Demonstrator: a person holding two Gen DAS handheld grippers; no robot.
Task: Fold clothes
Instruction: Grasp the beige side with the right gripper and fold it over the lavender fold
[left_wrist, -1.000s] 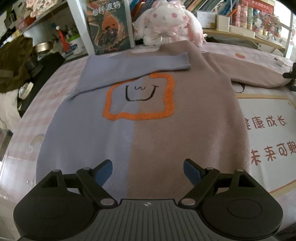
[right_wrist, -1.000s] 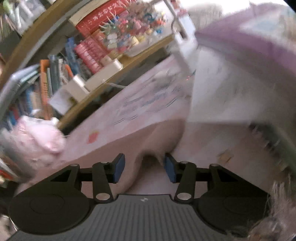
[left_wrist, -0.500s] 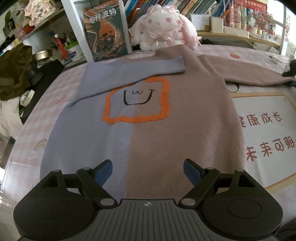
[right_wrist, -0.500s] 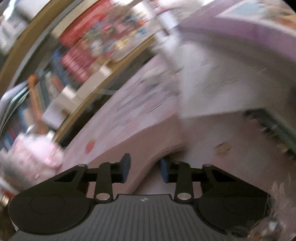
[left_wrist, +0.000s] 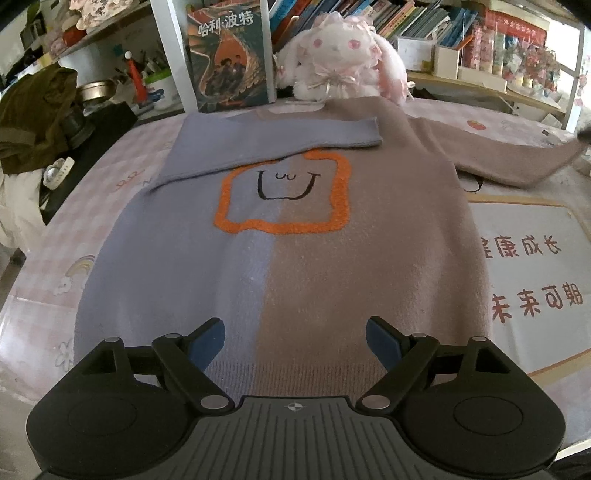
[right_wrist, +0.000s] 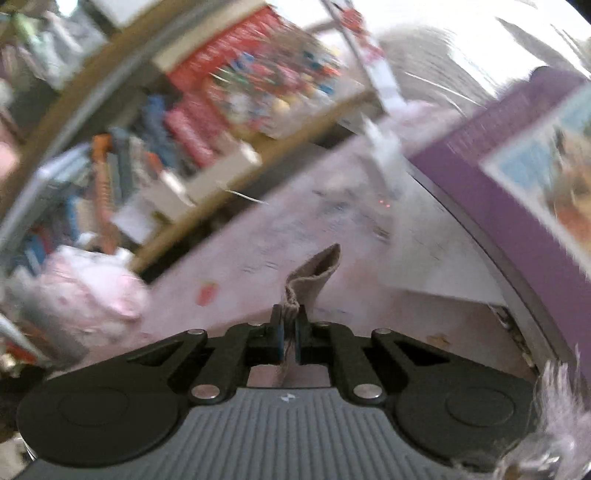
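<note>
While the right gripper (right_wrist: 289, 332) has its two blue pads pressed together on the cuff of one brown sleeve (right_wrist: 314, 273), the cloth stands up between the tips and folds over just ahead of them. Beyond it: pink tablecloth (right_wrist: 258, 254), one purple box (right_wrist: 491, 206) to the right, blurred shelves to the left.

Left gripper (left_wrist: 295, 341): jaws spread wide, nothing between them, hanging over the hem of one sweater (left_wrist: 295, 258). Sweater lies flat straight ahead, half blue, half brown, one orange outline with a drawn face at centre. Two sleeves counted: blue sleeve (left_wrist: 273, 144) folded across the chest, far from the gripper; brown sleeve stretched out to the far right, its end at the frame edge. Behind the collar: one book (left_wrist: 229, 55) upright, one plush rabbit (left_wrist: 340, 62) just right of it. One dark green garment (left_wrist: 33, 118) heaped far left.
</note>
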